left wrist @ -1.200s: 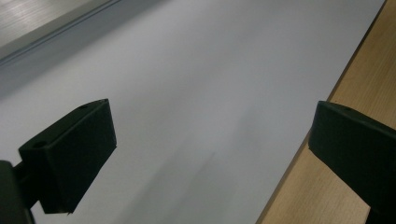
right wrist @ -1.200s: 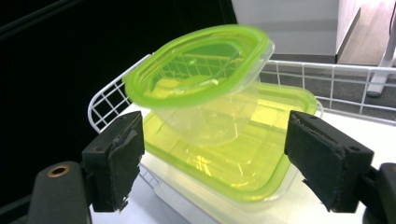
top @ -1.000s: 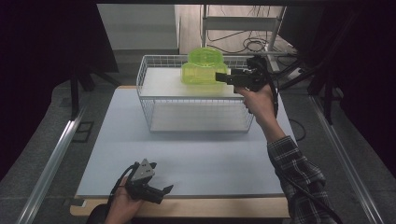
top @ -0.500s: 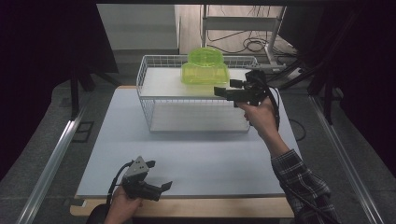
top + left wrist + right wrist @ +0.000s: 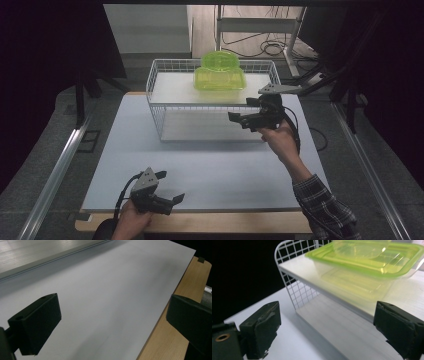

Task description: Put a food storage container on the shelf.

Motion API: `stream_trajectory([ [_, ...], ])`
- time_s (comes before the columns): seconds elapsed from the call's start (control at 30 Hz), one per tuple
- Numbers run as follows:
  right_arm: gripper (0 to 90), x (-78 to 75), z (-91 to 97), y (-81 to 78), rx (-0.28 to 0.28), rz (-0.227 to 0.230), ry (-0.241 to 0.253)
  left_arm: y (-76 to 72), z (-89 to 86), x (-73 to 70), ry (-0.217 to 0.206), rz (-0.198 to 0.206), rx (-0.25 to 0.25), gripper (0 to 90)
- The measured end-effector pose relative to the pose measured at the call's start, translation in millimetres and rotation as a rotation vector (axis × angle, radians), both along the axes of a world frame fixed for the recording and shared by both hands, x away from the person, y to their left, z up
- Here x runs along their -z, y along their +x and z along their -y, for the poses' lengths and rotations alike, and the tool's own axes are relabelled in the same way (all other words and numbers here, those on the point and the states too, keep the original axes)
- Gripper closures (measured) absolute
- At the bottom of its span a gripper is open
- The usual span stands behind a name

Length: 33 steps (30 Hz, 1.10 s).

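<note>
High view: white wire basket at the far middle of the pale table mat, green container resting on the basket's upper white shelf, a second green piece of rounder outline stacked on top of it. Right gripper held in the air just in front of the basket's right end, below and to the right of the container, pointing left; jaws spread wide, just been opening, nothing between them. Left gripper low at the near edge of the mat, well apart from the basket, jaws parted and empty.

Right gripper view: two black jaws wide apart at the bottom corners, translucent green container ahead and above on the shelf, not touched by either jaw; basket's wire wall curving at the left, lower shelf beneath.

Left gripper view: jaws far apart over bare mat, wooden table edge at the right.
</note>
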State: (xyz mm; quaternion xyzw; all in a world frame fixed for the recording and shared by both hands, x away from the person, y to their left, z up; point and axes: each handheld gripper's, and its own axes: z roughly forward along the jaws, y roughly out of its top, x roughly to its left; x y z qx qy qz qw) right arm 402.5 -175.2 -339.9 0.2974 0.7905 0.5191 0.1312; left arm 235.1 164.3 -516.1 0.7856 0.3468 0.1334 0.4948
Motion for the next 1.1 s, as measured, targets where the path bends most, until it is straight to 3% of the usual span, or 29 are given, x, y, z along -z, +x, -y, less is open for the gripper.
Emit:
stream_trajectory([
  [0.2, 3.2, 18.1, 3.3, -8.7, -0.03, 0.022, -0.021, -0.3, 0.2, 0.2, 0.0, 0.002, 0.002, 0.0],
  [0.37, 0.0, 36.9, 10.9, -17.2, -0.041, 0.025, 0.016, -0.5, 0.8, 0.6, 0.015, 0.013, 0.001, 0.0],
  [0.63, 0.0, 57.0, 21.5, -32.7, -0.057, 0.06, 0.014, 0.0, 1.4, 1.7, 0.034, 0.021, -0.002, 0.0],
  [0.8, 0.0, 74.6, 26.9, -39.1, -0.051, 0.049, -0.048, 0.7, 3.7, 3.9, 0.056, 0.008, 0.01, 0.0],
  [0.97, 0.9, 98.8, 35.1, -42.4, -0.039, -0.006, -0.087, 1.2, 5.9, 5.7, 0.075, 0.0, 0.018, 0.0],
  [1.1, 1.6, 109.9, 39.3, -45.7, -0.032, -0.002, -0.122, 1.2, 6.0, 5.9, 0.08, -0.001, 0.016, 0.0],
])
